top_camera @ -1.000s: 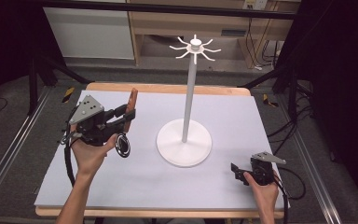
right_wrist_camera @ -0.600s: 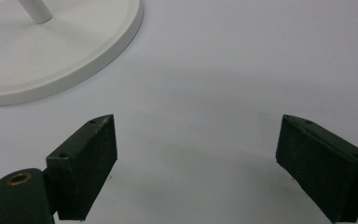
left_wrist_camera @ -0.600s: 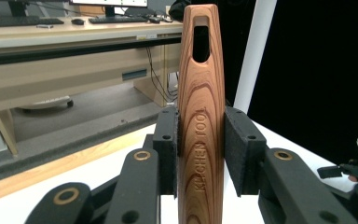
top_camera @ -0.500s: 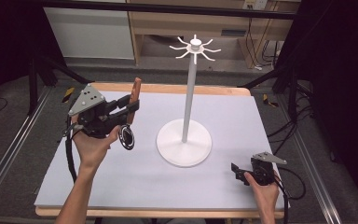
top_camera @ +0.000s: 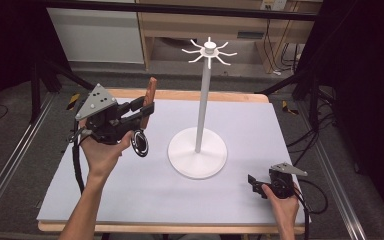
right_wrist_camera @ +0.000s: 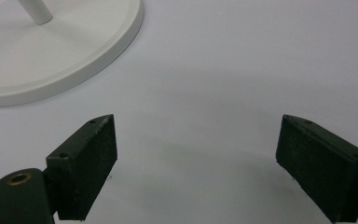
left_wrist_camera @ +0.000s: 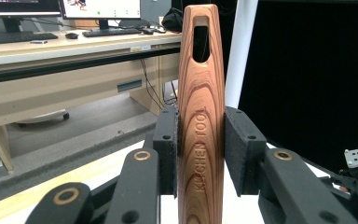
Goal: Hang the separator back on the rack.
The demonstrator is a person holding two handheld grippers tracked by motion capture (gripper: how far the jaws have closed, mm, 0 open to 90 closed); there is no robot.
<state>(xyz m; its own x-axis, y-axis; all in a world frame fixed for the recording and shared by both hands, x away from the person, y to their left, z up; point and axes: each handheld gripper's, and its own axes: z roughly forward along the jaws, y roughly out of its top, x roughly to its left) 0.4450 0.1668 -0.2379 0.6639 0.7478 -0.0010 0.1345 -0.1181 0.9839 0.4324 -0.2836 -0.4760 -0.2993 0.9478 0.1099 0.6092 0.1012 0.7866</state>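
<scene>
High view: the left hand-held gripper (top_camera: 142, 107) sits in the left half of the frame, raised above the tabletop (top_camera: 130, 200), its jaws clamped on a wooden utensil (top_camera: 150, 97). The handle stands upright with its slotted end topmost — likely so the slot can be slipped over one of the hooks of the white stand (top_camera: 202, 100), which rises at the centre of the frame. The stand's hook ring sits near the top centre, well apart from the utensil. A dark round part hangs below the jaws; what it is, I cannot tell. At the lower right the right hand-held gripper (top_camera: 252, 182) rests low by the tabletop's edge, seemingly parked out of the way.

Left gripper view: the utensil's handle (left_wrist_camera: 200, 135) fills the centre, both pads (left_wrist_camera: 168, 149) pressed against its sides, the hanging slot (left_wrist_camera: 201, 42) at the top centre — a firm grip low on the handle leaves that slot free.

Right gripper view: the jaws stand apart with nothing between them, over bare tabletop (right_wrist_camera: 223, 70); the stand's base (right_wrist_camera: 74, 56) lies in the upper left.
</scene>
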